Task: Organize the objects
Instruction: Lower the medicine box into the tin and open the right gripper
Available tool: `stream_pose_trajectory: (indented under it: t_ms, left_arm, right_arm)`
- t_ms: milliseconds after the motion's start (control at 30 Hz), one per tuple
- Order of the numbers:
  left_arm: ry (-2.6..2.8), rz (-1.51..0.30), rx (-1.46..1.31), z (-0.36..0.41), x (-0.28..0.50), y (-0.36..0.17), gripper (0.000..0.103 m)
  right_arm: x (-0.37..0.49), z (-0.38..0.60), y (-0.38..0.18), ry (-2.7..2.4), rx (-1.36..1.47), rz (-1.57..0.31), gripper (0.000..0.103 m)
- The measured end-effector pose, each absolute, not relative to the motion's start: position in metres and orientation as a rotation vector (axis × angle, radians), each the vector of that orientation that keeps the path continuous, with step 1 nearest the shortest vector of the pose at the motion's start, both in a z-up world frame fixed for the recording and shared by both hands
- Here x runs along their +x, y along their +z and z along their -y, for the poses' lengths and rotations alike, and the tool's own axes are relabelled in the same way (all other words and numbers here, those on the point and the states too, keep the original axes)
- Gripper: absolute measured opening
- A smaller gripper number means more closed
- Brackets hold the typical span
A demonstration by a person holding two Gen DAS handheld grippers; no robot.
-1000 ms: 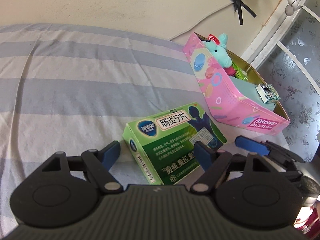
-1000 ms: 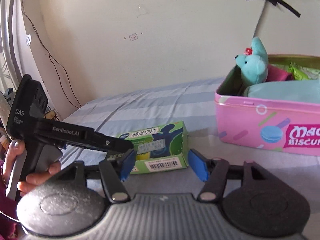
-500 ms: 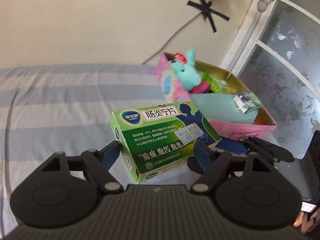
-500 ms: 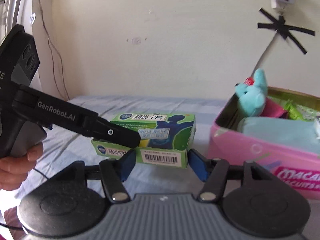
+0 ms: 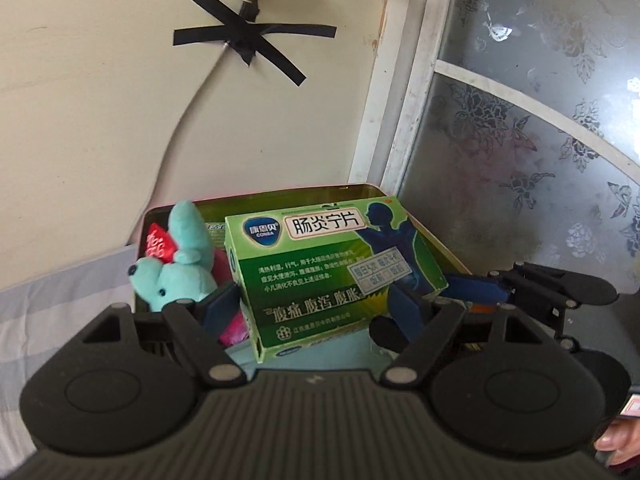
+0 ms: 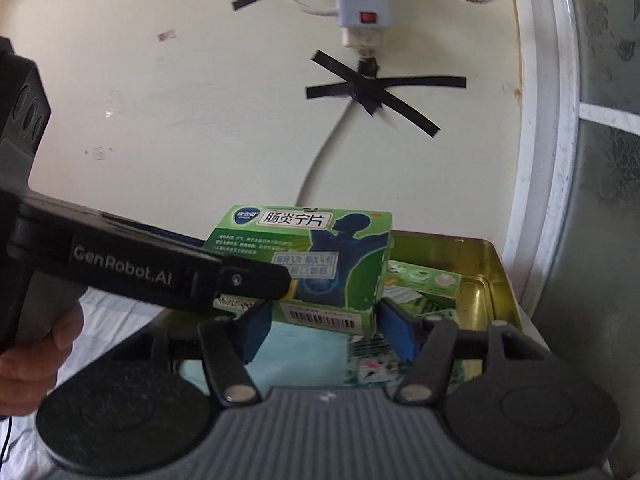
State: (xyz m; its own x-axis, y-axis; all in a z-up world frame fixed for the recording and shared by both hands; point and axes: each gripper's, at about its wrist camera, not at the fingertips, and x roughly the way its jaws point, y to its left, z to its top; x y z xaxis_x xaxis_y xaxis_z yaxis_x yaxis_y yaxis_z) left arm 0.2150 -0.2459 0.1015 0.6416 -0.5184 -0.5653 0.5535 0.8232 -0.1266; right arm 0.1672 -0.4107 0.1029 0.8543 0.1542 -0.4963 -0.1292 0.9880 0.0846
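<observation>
My left gripper (image 5: 316,306) and right gripper (image 6: 320,326) both have their fingers closed on the green medicine box (image 5: 332,276), held above the open biscuit tin (image 6: 492,276), long axis spanning each pair. Left view shows the teal plush toy (image 5: 176,272) beneath; right view shows gold interior.

One green cardboard medicine box (image 5: 320,264) hangs over one open tin (image 6: 490,280) with a gold-coloured inside. In that tin sit one turquoise plush toy (image 5: 176,272), one red foil packet (image 5: 159,245) just behind the toy, and one flat pale-blue pouch (image 6: 308,344) under the box. Two black two-finger grippers (image 5: 310,304) (image 6: 320,328) flank the box. Green sachets (image 6: 420,284) lie in the tin; their number cannot be told.
</observation>
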Motion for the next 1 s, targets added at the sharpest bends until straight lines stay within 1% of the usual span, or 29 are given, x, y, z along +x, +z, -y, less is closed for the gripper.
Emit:
stream_pose_trajectory:
  t_ms: [133,233,367,567,800,1000]
  left_arm:
    - [-0.587,-0.652,0.057,0.268,0.248,0.092,0.082]
    - [-0.521,-0.641,0.088,0.277,0.261,0.089,0.083]
    - [-0.462,-0.613,0.115,0.271,0.260,0.093,0.083]
    - [-0.385,-0.600,0.165,0.263,0.243,0.100,0.083]
    - [-0.351,-0.561,0.208,0.250,0.195,0.107,0.083]
    - [-0.348,-0.542,0.220,0.231,0.152,0.106,0.085]
  right_arm:
    - [0.208,0.437,0.092,0.123,0.099,-0.604,0.061]
    - [0.225,0.440,0.082,0.078,0.088,-0.609,0.066]
    - [0.230,0.444,0.079,0.064,0.125,-0.594,0.066]
    - [0.199,0.436,0.091,0.070,0.171,-0.538,0.067]
    - [0.142,0.418,0.111,0.070,0.228,-0.480,0.069]
    - [0.092,0.411,0.112,0.055,0.330,-0.435,0.069]
